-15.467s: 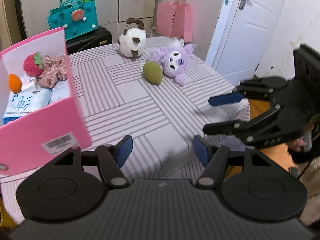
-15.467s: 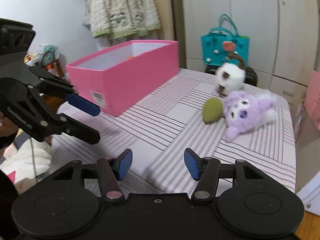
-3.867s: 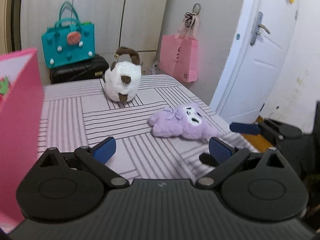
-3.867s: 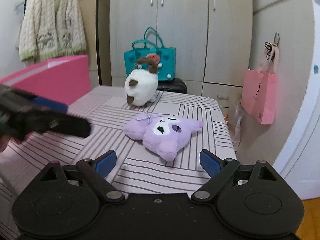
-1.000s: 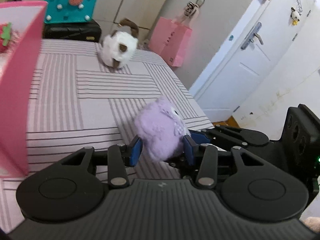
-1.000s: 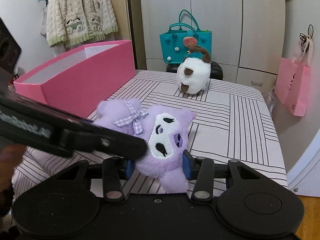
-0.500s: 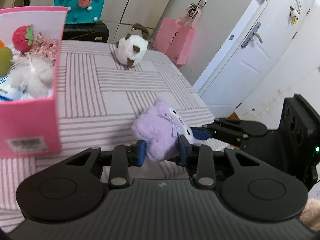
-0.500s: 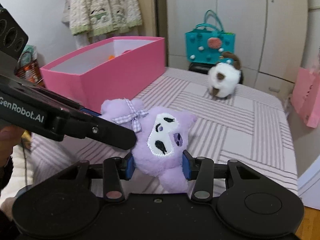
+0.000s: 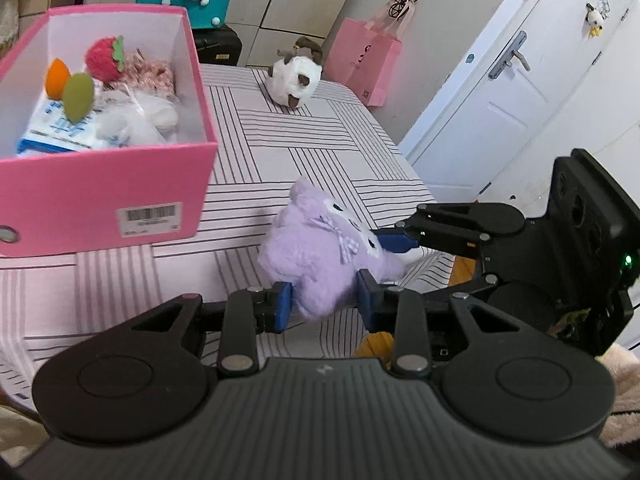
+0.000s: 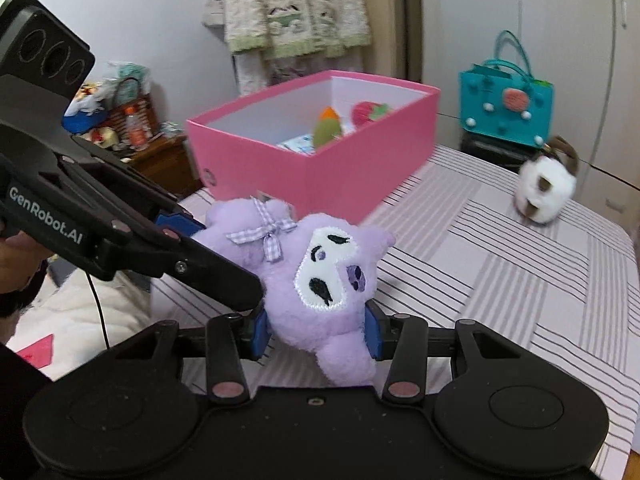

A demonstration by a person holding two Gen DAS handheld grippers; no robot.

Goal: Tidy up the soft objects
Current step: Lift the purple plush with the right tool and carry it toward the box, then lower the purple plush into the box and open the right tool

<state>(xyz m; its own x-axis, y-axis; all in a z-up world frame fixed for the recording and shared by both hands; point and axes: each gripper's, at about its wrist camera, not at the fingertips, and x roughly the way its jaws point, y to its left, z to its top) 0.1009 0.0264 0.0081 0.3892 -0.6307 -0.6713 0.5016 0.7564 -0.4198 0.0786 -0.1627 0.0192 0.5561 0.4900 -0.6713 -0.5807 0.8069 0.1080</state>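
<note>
We're holding the purple plush (image 10: 320, 280) with both tools at once; left gripper (image 9: 324, 306) is clamped on its back end, right gripper (image 10: 314, 334) is clamped on its lower face and body, pads sinking into the fur; the toy is hanging in the air above the near edge of the striped table (image 9: 312, 152), just near-right of the pink box (image 9: 100, 196). The box is already holding a strawberry (image 9: 103, 58), a green piece (image 9: 79, 96), an orange piece (image 9: 56, 78) and a white fluffy one (image 9: 136, 118); the white-and-brown plush (image 9: 294, 80) is sitting at the far side of the table, well apart. For the drop, we're thinking: lift enough that the dangling leg clears the near wall of the box; travel left and far as one unit so the two grips aren't pulling against each other; aim for the free near-right corner of the box; open one tool first, then the other; risk is fur snagging on a pad or the rim tipping the box.
</note>
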